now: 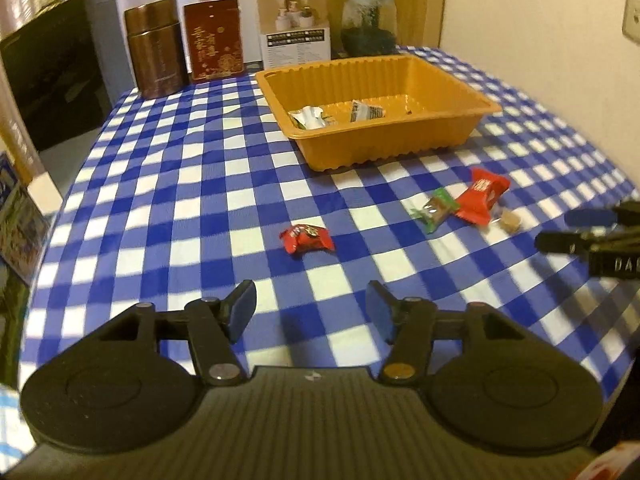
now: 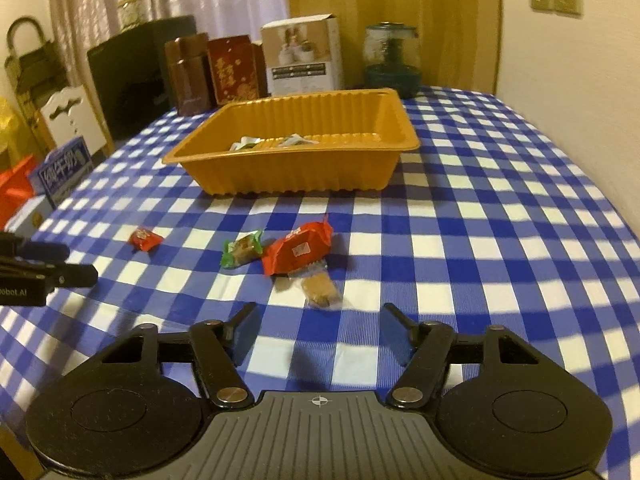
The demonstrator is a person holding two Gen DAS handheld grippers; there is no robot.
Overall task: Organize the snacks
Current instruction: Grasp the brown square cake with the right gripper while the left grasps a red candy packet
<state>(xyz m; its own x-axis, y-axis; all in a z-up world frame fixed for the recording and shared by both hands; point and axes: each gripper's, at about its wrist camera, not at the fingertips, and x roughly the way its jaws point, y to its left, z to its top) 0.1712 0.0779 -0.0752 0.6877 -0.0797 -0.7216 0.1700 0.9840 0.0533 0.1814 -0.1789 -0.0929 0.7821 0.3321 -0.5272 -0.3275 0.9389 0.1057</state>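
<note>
An orange tray [image 1: 380,140] [image 2: 288,176] stands on the blue checked tablecloth and holds two wrapped snacks [image 1: 308,117] [image 1: 366,111]. Loose on the cloth lie a small red candy [image 1: 306,237] [image 2: 146,239], a green candy [image 1: 436,209] [image 2: 242,253], a bigger red pack [image 1: 480,196] [image 2: 298,248] and a clear-wrapped brown biscuit [image 1: 510,222] [image 2: 320,292]. My left gripper [image 1: 311,300] [image 2: 80,263] is open just short of the small red candy, holding nothing. My right gripper [image 2: 320,320] [image 1: 554,230] is open just short of the biscuit, also holding nothing.
Along the table's far edge stand a brown tin [image 1: 156,48], a red tin [image 1: 214,40], a white carton [image 1: 296,28] and a glass jar [image 1: 370,24]. A black box [image 1: 52,80] sits beyond the left edge. Boxes [image 2: 64,168] lie below the table's left side.
</note>
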